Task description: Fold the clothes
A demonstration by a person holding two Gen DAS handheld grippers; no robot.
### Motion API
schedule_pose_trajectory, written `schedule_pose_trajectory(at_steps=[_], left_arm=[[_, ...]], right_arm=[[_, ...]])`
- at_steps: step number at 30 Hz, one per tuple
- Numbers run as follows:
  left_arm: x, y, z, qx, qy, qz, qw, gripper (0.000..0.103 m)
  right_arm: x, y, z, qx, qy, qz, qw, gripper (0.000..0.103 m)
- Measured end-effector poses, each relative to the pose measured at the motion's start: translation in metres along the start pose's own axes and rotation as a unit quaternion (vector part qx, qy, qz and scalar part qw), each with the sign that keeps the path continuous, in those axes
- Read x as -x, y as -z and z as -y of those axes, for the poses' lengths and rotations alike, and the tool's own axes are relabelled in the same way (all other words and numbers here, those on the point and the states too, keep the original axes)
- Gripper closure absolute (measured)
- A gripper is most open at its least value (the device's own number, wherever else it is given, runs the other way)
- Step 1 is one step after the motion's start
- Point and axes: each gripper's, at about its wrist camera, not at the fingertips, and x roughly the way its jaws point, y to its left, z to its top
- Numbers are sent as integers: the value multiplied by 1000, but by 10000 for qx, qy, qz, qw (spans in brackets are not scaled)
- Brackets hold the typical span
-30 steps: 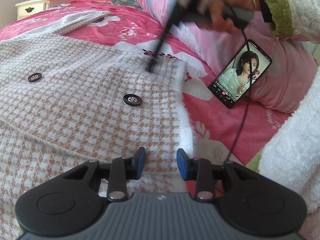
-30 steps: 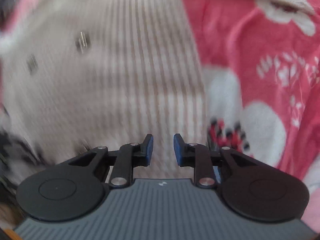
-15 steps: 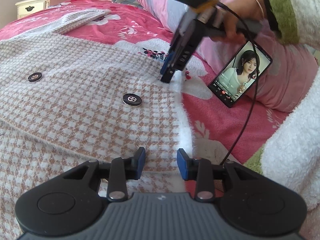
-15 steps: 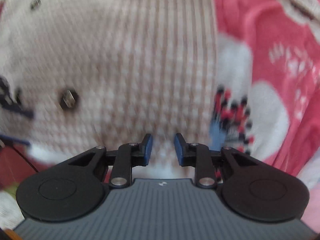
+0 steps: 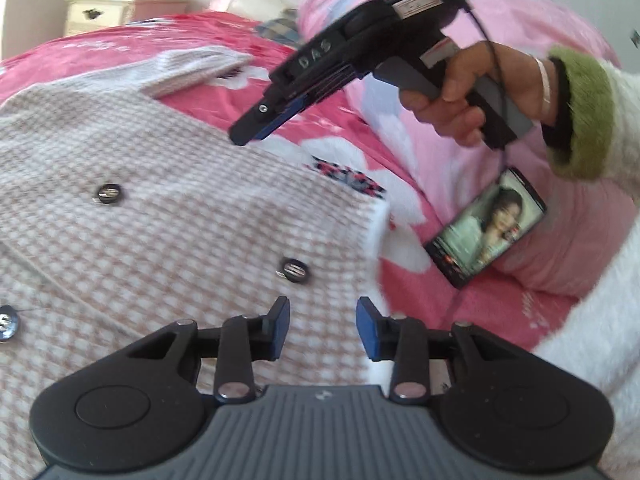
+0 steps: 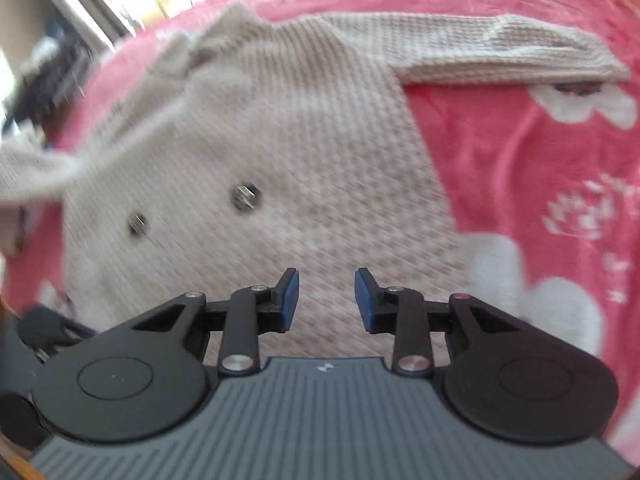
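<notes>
My right gripper [image 5: 244, 136] is no longer down on the cloth: a second ago its tips pressed into the near right corner of the pink-and-white houndstooth knitted cardigan with dark round buttons [image 5: 192, 216], and now it hangs clear above that garment, tips apart from the weave. In its own view the jaws are opening, a narrow gap with nothing between the blue pads [image 6: 289, 292]. My left gripper [image 5: 322, 330] has also lifted a little, so the cardigan looks farther off below it; its jaws are opening too, part-way apart and empty.

The cardigan lies spread flat on the pink floral bedspread [image 6: 540, 168], its front panel laid over the body, one sleeve [image 6: 500, 52] stretched out to the far right. A black smartphone with a lit screen [image 5: 486, 226] leans against the pink pillow [image 5: 592, 232] at the right.

I judge the corner has just been set down and released, so that fold is placed. Next I would take the outstretched sleeve, which is not yet folded in.
</notes>
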Motion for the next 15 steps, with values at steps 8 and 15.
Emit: schedule_pose_trajectory(at_steps=[8, 15], left_arm=[[-8, -8, -46, 390, -388, 85, 9984, 63], [-19, 3, -53, 395, -403, 55, 9984, 57]], right_arm=[[-32, -77, -53, -30, -765, 54, 9971, 73], [-111, -155, -121, 1151, -565, 383, 9910, 64]])
